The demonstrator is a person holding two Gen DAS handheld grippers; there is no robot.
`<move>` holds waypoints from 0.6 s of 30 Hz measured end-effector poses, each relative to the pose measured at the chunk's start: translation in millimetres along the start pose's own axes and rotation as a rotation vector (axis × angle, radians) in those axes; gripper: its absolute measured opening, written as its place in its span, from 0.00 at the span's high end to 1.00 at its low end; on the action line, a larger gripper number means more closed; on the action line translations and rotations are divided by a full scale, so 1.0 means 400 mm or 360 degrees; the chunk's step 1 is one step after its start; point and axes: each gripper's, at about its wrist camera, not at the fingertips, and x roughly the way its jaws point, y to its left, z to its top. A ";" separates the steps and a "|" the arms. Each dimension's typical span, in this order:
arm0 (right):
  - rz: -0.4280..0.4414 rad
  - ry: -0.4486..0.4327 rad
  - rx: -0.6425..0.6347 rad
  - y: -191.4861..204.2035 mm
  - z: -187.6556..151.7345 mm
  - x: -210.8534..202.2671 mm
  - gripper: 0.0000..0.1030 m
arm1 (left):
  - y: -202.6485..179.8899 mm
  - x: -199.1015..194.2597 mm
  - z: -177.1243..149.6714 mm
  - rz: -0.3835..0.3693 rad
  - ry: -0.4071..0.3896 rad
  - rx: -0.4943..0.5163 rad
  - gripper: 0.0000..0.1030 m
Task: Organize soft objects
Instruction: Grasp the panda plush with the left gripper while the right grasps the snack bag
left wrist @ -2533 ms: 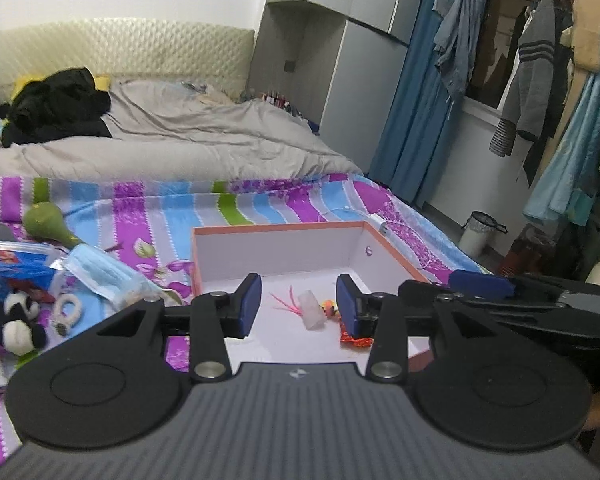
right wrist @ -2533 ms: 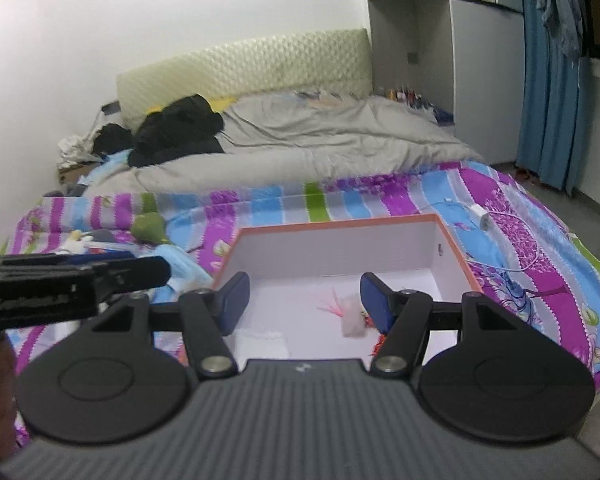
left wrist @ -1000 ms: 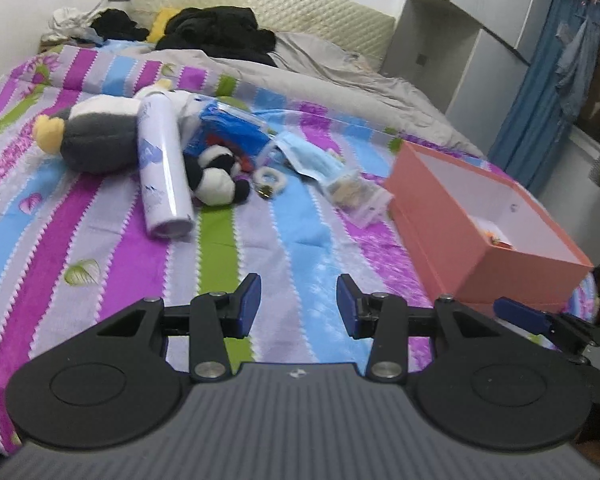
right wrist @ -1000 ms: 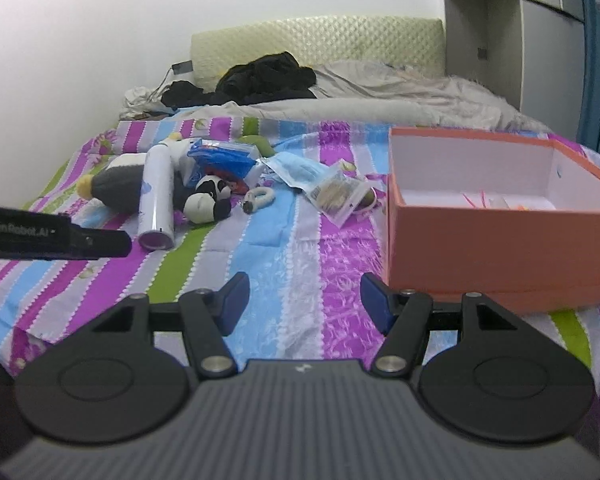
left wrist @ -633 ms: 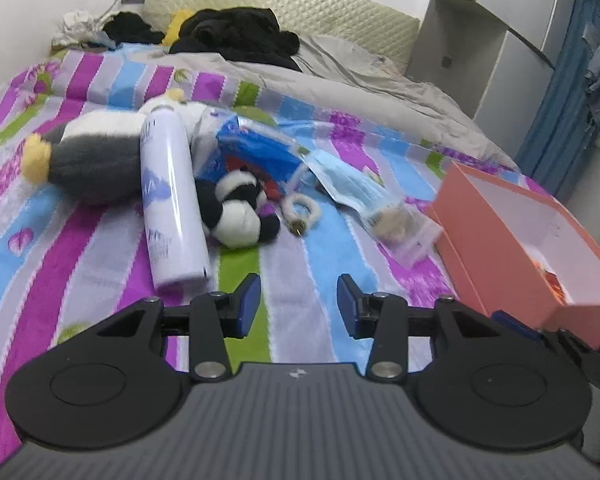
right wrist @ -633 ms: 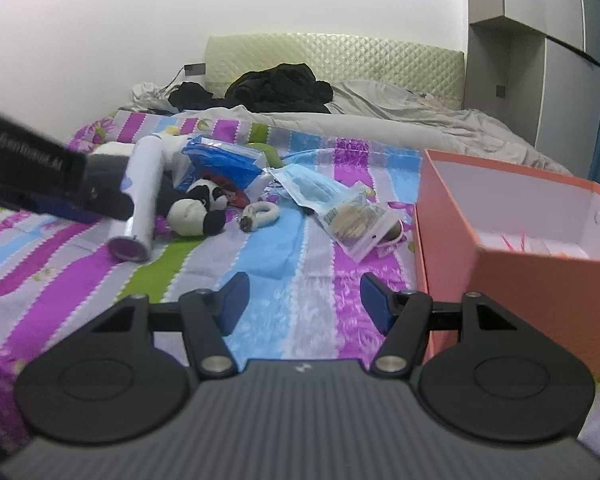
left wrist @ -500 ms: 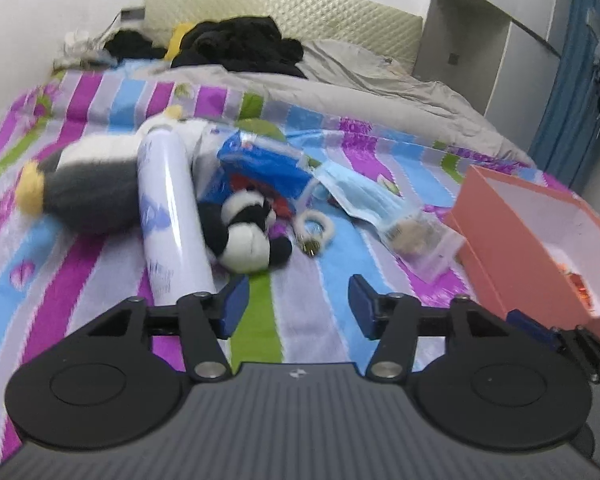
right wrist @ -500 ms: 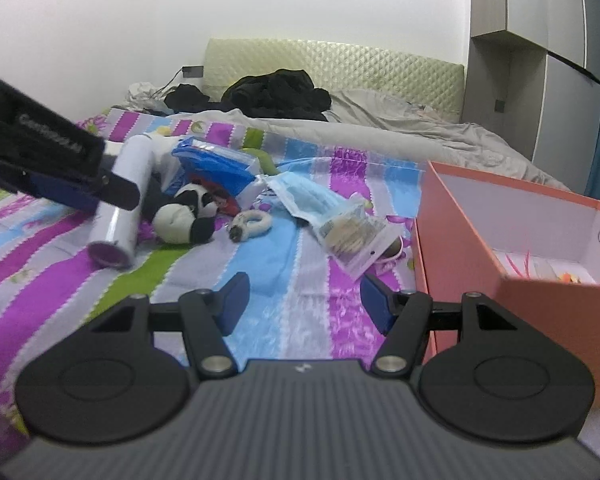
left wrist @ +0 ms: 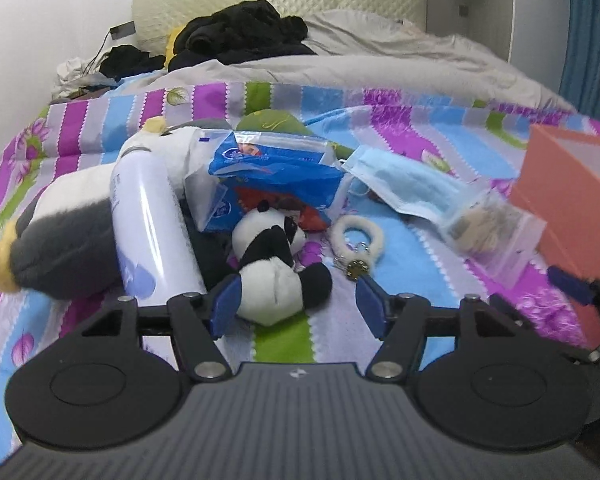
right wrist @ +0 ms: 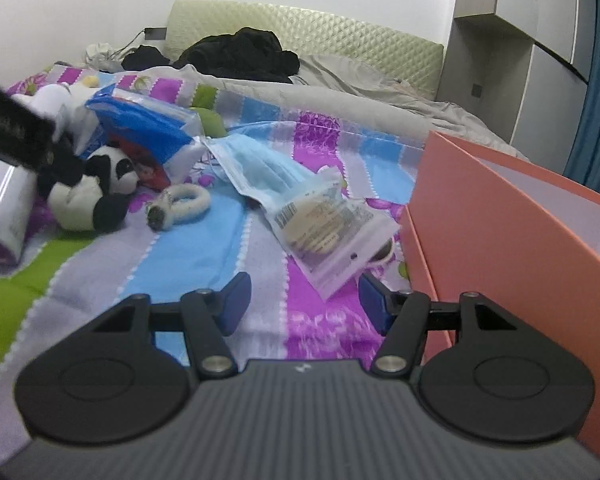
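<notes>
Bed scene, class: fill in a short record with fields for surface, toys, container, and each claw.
surface: striped bedspread
toys: panda toy beside white bottle; fluffy ring; mask packet
container: orange box, open, at the right
left claw: jaws opening, empty, just short of the panda toy
right claw: open, empty, near a clear bag
</notes>
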 end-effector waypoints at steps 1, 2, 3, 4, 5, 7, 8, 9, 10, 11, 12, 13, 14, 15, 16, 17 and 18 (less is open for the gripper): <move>-0.0015 0.0002 -0.0004 0.000 0.005 0.010 0.40 | 0.000 0.015 0.005 0.0008 0.0007 0.0016 0.33; -0.0033 0.0013 -0.0009 0.000 0.009 0.021 0.40 | -0.002 0.034 0.013 0.0016 0.0020 0.0029 0.33; -0.0048 0.0036 -0.0011 0.000 0.011 0.035 0.40 | -0.005 0.047 0.016 0.0020 0.0026 0.0040 0.33; -0.0062 0.0070 -0.0006 -0.002 0.013 0.052 0.40 | -0.007 0.062 0.023 0.0026 0.0035 0.0058 0.33; -0.0080 0.0108 0.0003 -0.005 0.014 0.069 0.40 | -0.011 0.077 0.028 0.0039 0.0044 0.0082 0.33; -0.0108 0.0158 0.0031 -0.014 0.016 0.095 0.41 | -0.016 0.102 0.034 0.0068 0.0061 0.0130 0.33; -0.0106 0.0173 0.0035 -0.016 0.017 0.103 0.41 | -0.018 0.115 0.035 0.0087 0.0071 0.0152 0.32; -0.0106 0.0180 0.0032 -0.016 0.019 0.111 0.41 | -0.018 0.125 0.036 0.0104 0.0085 0.0165 0.29; -0.0100 0.0183 0.0030 -0.016 0.021 0.118 0.41 | -0.018 0.135 0.036 0.0121 0.0103 0.0176 0.27; -0.0092 0.0189 0.0030 -0.018 0.022 0.125 0.41 | -0.019 0.146 0.036 0.0134 0.0120 0.0188 0.26; -0.0089 0.0196 0.0031 -0.018 0.024 0.132 0.41 | -0.017 0.153 0.034 0.0137 0.0129 0.0197 0.25; -0.0085 0.0201 0.0032 -0.017 0.026 0.139 0.41 | -0.017 0.159 0.032 0.0135 0.0134 0.0206 0.25; -0.0078 0.0206 0.0033 -0.017 0.028 0.145 0.42 | -0.019 0.163 0.030 0.0137 0.0134 0.0222 0.25; -0.0069 0.0208 0.0032 -0.019 0.030 0.150 0.43 | -0.022 0.166 0.028 0.0144 0.0129 0.0248 0.25; -0.0060 0.0211 0.0033 -0.019 0.031 0.154 0.47 | -0.026 0.168 0.025 0.0153 0.0126 0.0279 0.25; -0.0052 0.0215 0.0034 -0.019 0.032 0.157 0.51 | -0.031 0.172 0.023 0.0164 0.0128 0.0307 0.25; -0.0041 0.0219 0.0036 -0.019 0.033 0.159 0.55 | -0.034 0.176 0.020 0.0175 0.0135 0.0331 0.25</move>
